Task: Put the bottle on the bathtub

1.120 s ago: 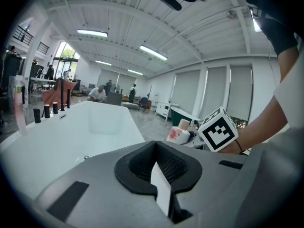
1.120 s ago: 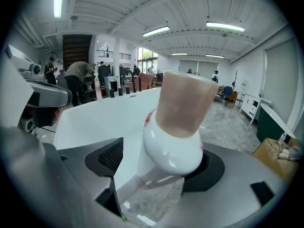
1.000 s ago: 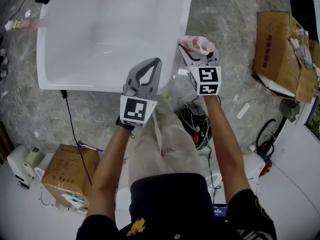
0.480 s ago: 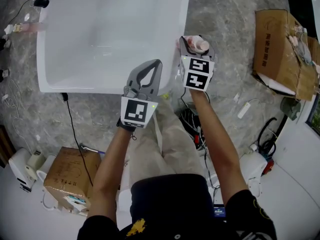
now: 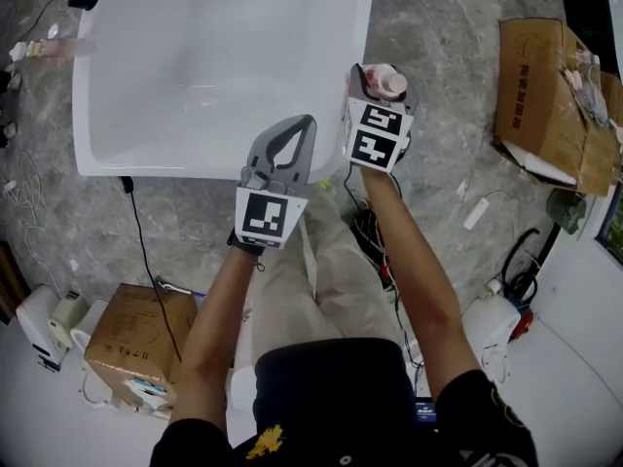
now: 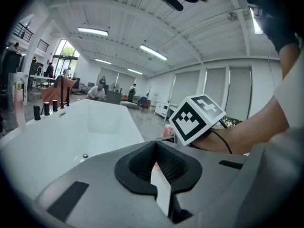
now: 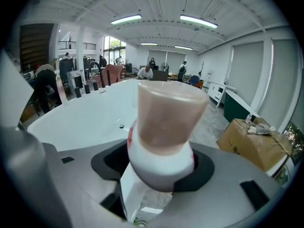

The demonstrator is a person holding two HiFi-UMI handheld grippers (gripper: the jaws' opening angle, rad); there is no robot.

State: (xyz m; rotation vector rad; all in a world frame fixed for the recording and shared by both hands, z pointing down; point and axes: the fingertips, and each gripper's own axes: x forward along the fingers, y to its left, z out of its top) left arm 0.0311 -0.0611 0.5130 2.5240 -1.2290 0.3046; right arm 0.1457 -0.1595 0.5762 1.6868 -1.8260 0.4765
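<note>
here, the right tool (image 5: 384, 79) has just been closing its jaws on a white bottle (image 7: 164, 127) with a pinkish top and clamps it round the body. it holds the bottle roughly upright above the grey floor (image 5: 443, 27), just beside the bathtub (image 5: 362, 27) at its near corner, apparently so it can be stood on the rim. the left tool (image 5: 304, 125), jaws together on nothing, hangs at the tub's near edge, seemingly parked out of the way; the bottle is not yet on the tub.
</note>
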